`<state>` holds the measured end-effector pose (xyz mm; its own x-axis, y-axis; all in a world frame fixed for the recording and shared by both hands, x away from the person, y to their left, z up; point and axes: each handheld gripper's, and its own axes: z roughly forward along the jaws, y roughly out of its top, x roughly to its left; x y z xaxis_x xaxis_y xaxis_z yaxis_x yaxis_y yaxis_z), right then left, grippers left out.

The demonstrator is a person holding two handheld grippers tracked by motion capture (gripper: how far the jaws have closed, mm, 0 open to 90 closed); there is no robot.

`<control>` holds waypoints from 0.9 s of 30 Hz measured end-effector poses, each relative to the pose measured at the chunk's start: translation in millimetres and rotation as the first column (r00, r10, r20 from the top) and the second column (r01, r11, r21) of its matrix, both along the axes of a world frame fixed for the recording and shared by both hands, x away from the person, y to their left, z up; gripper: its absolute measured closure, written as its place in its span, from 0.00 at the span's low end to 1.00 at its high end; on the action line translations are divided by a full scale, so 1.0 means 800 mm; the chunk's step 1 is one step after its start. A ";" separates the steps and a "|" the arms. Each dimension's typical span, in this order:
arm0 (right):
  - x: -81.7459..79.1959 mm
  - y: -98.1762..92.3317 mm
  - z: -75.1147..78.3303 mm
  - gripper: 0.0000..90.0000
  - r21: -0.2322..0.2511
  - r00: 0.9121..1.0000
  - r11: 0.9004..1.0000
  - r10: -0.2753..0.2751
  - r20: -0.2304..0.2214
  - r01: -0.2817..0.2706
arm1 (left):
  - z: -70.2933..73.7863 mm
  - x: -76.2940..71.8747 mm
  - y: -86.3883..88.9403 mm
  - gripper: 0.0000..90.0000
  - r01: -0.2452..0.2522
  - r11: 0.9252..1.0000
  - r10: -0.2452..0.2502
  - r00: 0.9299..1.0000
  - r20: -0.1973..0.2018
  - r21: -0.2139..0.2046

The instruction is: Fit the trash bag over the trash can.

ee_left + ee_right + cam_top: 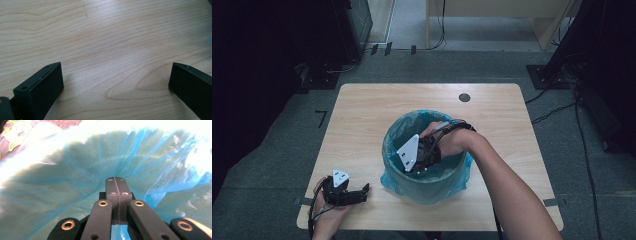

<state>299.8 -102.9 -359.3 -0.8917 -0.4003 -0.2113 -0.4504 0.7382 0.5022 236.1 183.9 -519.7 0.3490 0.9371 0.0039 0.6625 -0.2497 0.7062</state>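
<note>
Wood grain lies under our left gripper, resting released and empty at the table's near edge. Farther off, our right gripper reaches clenched inside the bin, apparently pushing its blue liner down; seating seems unfinished.

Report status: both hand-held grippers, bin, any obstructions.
Left hand-held gripper open, low over the table. Right hand-held gripper shut, down inside the bin, against the blue liner. Nothing else on the table.

One overhead camera, two riding the grippers.
High view looks down on the whole table; left gripper view skims its wood close; right gripper view peers into the bin liner.
</note>
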 end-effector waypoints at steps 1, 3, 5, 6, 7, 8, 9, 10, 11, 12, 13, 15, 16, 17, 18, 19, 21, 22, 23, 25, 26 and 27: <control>-0.001 -0.001 0.002 1.00 0.001 1.000 1.000 0.001 0.003 -0.001 | 0.000 0.000 0.000 0.00 0.000 1.000 0.000 1.000 0.000 0.000; -0.003 -0.004 0.007 1.00 0.000 1.000 1.000 0.005 0.008 -0.005 | 0.000 0.000 0.000 0.00 0.000 1.000 0.000 1.000 0.000 0.000; -0.006 -0.008 0.012 1.00 0.001 1.000 1.000 0.004 0.010 -0.004 | 0.000 0.000 0.000 0.00 0.000 1.000 0.000 1.000 0.000 0.000; -0.007 -0.010 0.015 1.00 0.004 1.000 1.000 0.009 0.012 -0.009 | 0.000 0.000 0.000 0.00 0.000 1.000 0.000 1.000 0.000 0.000; -0.008 -0.013 0.017 1.00 0.002 1.000 1.000 0.006 0.015 -0.006 | 0.000 0.000 0.000 0.00 0.000 1.000 0.000 1.000 0.000 0.000; -0.009 -0.015 0.019 1.00 0.004 1.000 1.000 0.005 0.016 -0.005 | 0.000 0.000 0.000 0.00 0.000 1.000 0.000 1.000 0.000 0.000; -0.010 -0.018 0.021 1.00 0.005 1.000 1.000 0.006 0.019 -0.006 | 0.000 0.000 0.000 0.00 0.000 1.000 0.000 1.000 0.000 0.000; -0.012 -0.020 0.022 1.00 0.005 1.000 1.000 0.004 0.019 -0.004 | 0.000 0.000 0.000 0.00 0.000 1.000 0.000 1.000 0.000 0.000; -0.013 -0.023 0.024 1.00 0.003 1.000 1.000 0.004 0.022 -0.005 | 0.000 0.000 0.000 0.00 0.000 1.000 0.000 1.000 0.000 0.000; -0.014 -0.026 0.025 1.00 0.002 1.000 1.000 0.004 0.023 -0.005 | 0.000 0.000 0.000 0.00 0.000 1.000 0.000 1.000 0.000 0.000; -0.015 -0.029 0.027 1.00 -0.003 1.000 1.000 0.004 0.023 -0.004 | 0.000 0.000 0.000 0.00 0.000 1.000 0.000 1.000 0.000 0.000; -0.017 -0.034 0.029 1.00 -0.008 1.000 1.000 0.008 0.025 -0.008 | 0.000 0.000 0.000 0.00 0.000 1.000 0.000 1.000 0.000 0.000; -0.019 -0.037 0.031 1.00 -0.013 1.000 1.000 0.004 0.026 -0.004 | 0.000 0.000 0.000 0.00 0.000 1.000 0.000 1.000 0.000 0.000; -0.020 -0.039 0.033 1.00 -0.017 1.000 1.000 0.003 0.028 -0.003 | 0.000 0.000 0.000 0.00 0.000 1.000 0.000 1.000 0.000 0.000; -0.020 -0.042 0.034 1.00 -0.020 0.999 1.000 0.006 0.032 -0.006 | 0.000 0.000 0.000 0.00 0.000 1.000 0.000 1.000 0.000 0.000; -0.022 -0.044 0.036 1.00 -0.022 1.000 1.000 0.000 0.029 0.000 | 0.000 0.000 0.000 0.00 0.000 1.000 0.000 1.000 0.000 0.000; -0.024 -0.050 0.038 1.00 -0.027 1.000 1.000 0.003 0.031 -0.002 | 0.000 0.000 0.000 0.00 0.000 1.000 0.000 1.000 0.000 0.000; -0.025 -0.053 0.039 1.00 -0.028 0.999 1.000 0.000 0.034 0.001 | 0.000 0.000 0.000 0.00 0.000 1.000 0.000 1.000 0.000 0.000; -0.026 -0.055 0.040 1.00 -0.028 0.999 1.000 -0.002 0.034 0.003 | 0.000 0.000 0.000 0.00 -0.001 1.000 0.001 1.000 0.000 0.000; -0.028 -0.061 0.042 1.00 -0.028 0.999 1.000 -0.007 0.034 0.008 | 0.000 0.000 0.000 0.00 -0.004 1.000 0.004 1.000 0.000 0.000; -0.029 -0.064 0.043 1.00 -0.024 0.999 1.000 -0.009 0.034 0.010 | 0.000 0.000 0.000 0.00 -0.004 1.000 0.004 1.000 0.000 0.000; -0.030 -0.067 0.044 1.00 -0.021 0.999 1.000 -0.017 0.032 0.017 | 0.000 0.000 0.000 0.00 -0.003 1.000 0.003 1.000 0.000 0.000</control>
